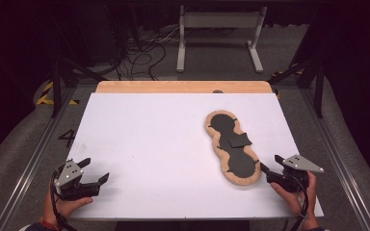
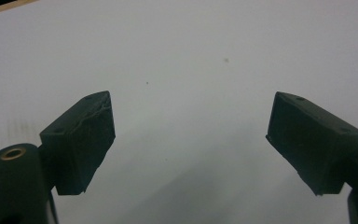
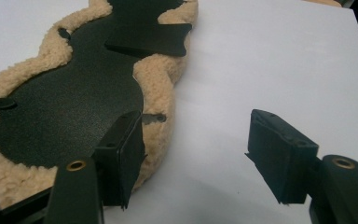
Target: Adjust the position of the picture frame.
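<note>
**Right jaws spread at the edge of the fleece pad**

The fleece-edged pad (image 1: pixel 232 147), a long wavy shape with a black leathery face and a cream woolly border, lies flat on the right half of the white table (image 1: pixel 149 144), running from mid-table toward the near right corner. A small black flap (image 1: pixel 239 140) sits across its narrow middle. No brand, label or lettering can be read on it.

The right gripper (image 1: pixel 269 166) rests at the pad's near end, held in the person's right hand (image 1: pixel 296 192). In the right gripper view its jaws stand apart, gripping nothing: one jaw lies over the woolly rim (image 3: pixel 156 88) at the pad's edge, the other over bare table beside it.

The left gripper (image 1: pixel 95 171) is well apart, at the near left corner of the table, in the left hand (image 1: pixel 65 204). Its jaws are spread wide with only white table between them.

On the floor left of the table a painted "4" (image 1: pixel 67 138) is legible
</note>
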Demonstrator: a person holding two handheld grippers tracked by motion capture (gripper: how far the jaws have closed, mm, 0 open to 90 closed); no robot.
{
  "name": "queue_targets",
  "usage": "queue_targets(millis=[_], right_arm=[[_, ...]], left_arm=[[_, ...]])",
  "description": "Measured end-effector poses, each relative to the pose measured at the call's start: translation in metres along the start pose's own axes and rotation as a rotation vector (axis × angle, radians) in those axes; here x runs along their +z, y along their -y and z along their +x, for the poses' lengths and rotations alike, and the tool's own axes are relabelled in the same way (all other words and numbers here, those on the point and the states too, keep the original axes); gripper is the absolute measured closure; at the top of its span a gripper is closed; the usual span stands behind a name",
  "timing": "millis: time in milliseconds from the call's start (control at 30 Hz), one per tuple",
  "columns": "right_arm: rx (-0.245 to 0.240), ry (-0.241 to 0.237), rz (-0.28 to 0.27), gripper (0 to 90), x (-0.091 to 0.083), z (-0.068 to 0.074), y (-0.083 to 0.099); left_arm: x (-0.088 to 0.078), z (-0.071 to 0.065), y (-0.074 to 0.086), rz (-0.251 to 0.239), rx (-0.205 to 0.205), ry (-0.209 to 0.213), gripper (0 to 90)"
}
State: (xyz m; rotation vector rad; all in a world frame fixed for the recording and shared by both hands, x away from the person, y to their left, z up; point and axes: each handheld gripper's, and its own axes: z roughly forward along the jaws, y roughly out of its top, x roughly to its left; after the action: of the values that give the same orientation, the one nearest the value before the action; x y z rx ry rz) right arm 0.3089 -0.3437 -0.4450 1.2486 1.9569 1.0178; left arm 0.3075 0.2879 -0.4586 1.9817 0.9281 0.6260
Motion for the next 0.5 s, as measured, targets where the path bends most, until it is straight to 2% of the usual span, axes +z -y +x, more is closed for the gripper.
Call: queue_targets(millis=[167,200,300,500], right_arm=[[0.013,-0.013,0.002,43.0,0.002,-0.004,-0.002],[0.036,-0.015,0.004,47.3,0.004,-0.005,-0.004],[0.059,-0.023,0.007,52.1,0.008,-0.007,-0.006],[0.035,-0.030,0.040,65.5,0.023,-0.014,-0.017]], left_arm=[[-0.001,-0.003,0.001,0.010,0.012,0.001,19.0],[-0.002,-0.003,0.001,0.012,0.018,0.005,20.4],[-0.002,-0.002,0.002,0.014,0.018,0.013,23.9],[-0.005,-0.001,0.002,0.009,0.015,0.014,32.6]])
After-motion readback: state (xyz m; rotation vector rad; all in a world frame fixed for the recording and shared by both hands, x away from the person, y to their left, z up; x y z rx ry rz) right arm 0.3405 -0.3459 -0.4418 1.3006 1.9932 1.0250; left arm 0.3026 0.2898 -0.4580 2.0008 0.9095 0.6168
